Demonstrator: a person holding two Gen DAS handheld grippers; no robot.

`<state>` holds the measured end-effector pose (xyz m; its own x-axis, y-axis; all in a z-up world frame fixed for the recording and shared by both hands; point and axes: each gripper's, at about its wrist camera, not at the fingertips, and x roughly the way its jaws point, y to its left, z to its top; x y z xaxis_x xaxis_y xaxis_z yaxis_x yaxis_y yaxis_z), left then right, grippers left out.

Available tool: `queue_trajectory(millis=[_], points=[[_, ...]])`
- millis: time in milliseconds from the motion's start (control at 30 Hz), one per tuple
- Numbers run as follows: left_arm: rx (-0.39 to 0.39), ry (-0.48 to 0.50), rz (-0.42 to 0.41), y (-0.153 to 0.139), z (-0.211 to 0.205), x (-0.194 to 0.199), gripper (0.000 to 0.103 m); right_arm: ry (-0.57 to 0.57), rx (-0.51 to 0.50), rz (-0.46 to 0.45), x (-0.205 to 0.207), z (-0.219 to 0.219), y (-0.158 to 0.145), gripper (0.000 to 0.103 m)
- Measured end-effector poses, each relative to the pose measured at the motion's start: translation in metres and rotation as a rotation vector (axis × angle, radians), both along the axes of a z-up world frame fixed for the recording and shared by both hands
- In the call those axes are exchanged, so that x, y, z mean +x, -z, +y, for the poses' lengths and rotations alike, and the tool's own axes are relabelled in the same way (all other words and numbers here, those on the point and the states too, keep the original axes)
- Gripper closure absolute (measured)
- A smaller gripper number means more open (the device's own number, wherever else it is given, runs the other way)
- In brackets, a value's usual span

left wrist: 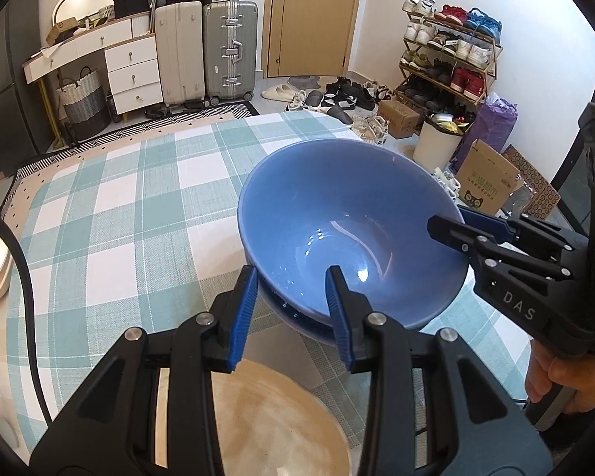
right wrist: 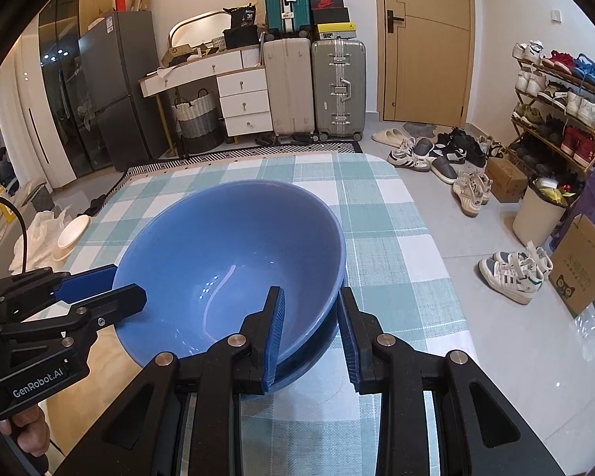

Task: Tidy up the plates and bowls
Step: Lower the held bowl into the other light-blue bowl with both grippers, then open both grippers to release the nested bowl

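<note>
Near the right edge of the checked tablecloth (left wrist: 131, 214) sits a blue bowl (left wrist: 337, 218), nested in a second blue bowl (left wrist: 297, 323) whose rim shows just beneath it. The left gripper (left wrist: 293, 313) straddles the near-left rim, one pad inside the bowl and one outside; the fingers stand apart from the wall, released rather than pinching. The right gripper (right wrist: 311, 333) does the same on the opposite rim, its fingers likewise spread with a visible gap on the outer side. A tan wooden plate (left wrist: 265, 416) lies just below the left gripper, near the front edge of the cloth, and a white dish (right wrist: 69, 234) rests well apart beyond the left edge.

The step in hand looks like seating or taking the upper bowl on the stack. To do it well, I would judge that both grippers should close evenly on the rim at the same height, so the bowl does not tip. Any lift should go straight up, since nested glazed bowls may drag each other or slip.
</note>
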<state>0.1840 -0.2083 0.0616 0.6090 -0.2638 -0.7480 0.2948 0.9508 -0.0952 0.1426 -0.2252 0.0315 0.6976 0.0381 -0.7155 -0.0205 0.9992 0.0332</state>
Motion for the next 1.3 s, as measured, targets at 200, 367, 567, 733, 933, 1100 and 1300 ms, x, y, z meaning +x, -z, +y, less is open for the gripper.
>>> queue_trajectory(millis=[200, 367, 567, 733, 933, 1100, 1300], points=[[0.022, -0.001, 0.004, 0.013, -0.002, 0.004, 0.071, 0.008, -0.022, 0.013, 0.002, 0.006, 0.009, 0.075], [0.027, 0.005, 0.011, 0.02, -0.003, 0.006, 0.071, 0.011, -0.032, 0.016, 0.002, 0.007, 0.014, 0.075], [0.026, 0.012, 0.025, 0.026, -0.002, 0.006, 0.071, 0.012, -0.044, 0.025, 0.002, 0.007, 0.017, 0.075], [0.018, 0.02, 0.024, 0.031, -0.001, 0.007, 0.07, 0.014, -0.043, 0.026, 0.001, 0.007, 0.017, 0.073], [0.004, 0.021, 0.033, 0.036, 0.003, 0.009, 0.07, 0.016, -0.034, 0.033, 0.002, 0.003, 0.018, 0.073], [-0.015, 0.02, 0.052, 0.037, 0.006, 0.009, 0.065, 0.01, -0.006, 0.039, 0.002, -0.001, 0.017, 0.072], [-0.079, 0.021, 0.054, 0.031, 0.016, 0.01, 0.036, 0.003, 0.071, 0.045, 0.004, -0.013, 0.012, 0.063]])
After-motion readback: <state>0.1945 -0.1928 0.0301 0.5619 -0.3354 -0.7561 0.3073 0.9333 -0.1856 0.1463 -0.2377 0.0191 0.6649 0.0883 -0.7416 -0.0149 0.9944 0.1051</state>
